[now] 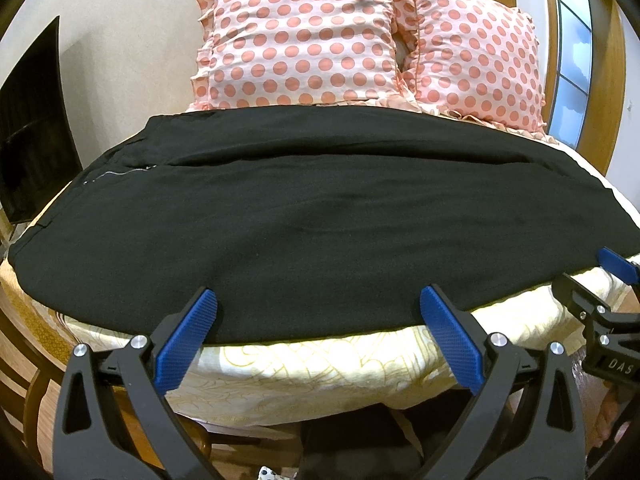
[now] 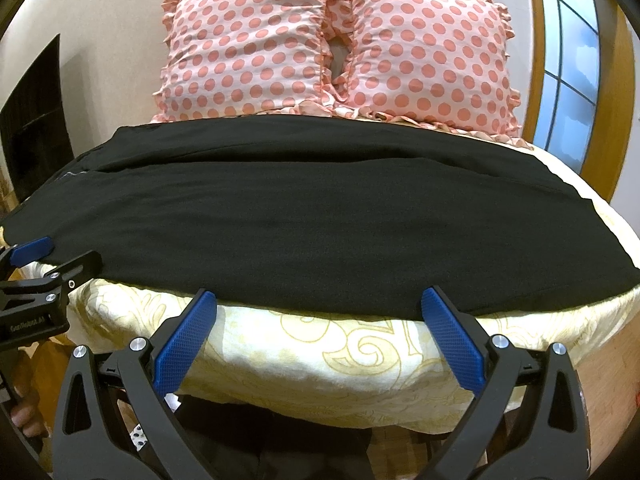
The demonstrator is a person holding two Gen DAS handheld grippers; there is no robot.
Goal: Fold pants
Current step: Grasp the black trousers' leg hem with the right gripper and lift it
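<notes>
Two polka-dot pillows [image 1: 304,36] stand beyond black pants [image 1: 304,216] spread to the yellow-patterned bed's [image 1: 320,376] near edge; left gripper [image 1: 318,294] and right gripper [image 2: 318,294] gape wide (holding nothing).

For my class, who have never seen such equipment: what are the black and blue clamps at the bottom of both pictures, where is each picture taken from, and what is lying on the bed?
The clamps are two hand-held grippers, one in each of a person's hands. Each carries a camera looking forward along its two blue-padded fingers. One picture comes from the left gripper, the other from the right gripper. Both stand open at the near edge of the black pants, which lie spread flat across a bed with a cream patterned cover. Neither gripper holds anything yet. Behind the pants, two pink polka-dot pillows lean at the head of the bed.
</notes>
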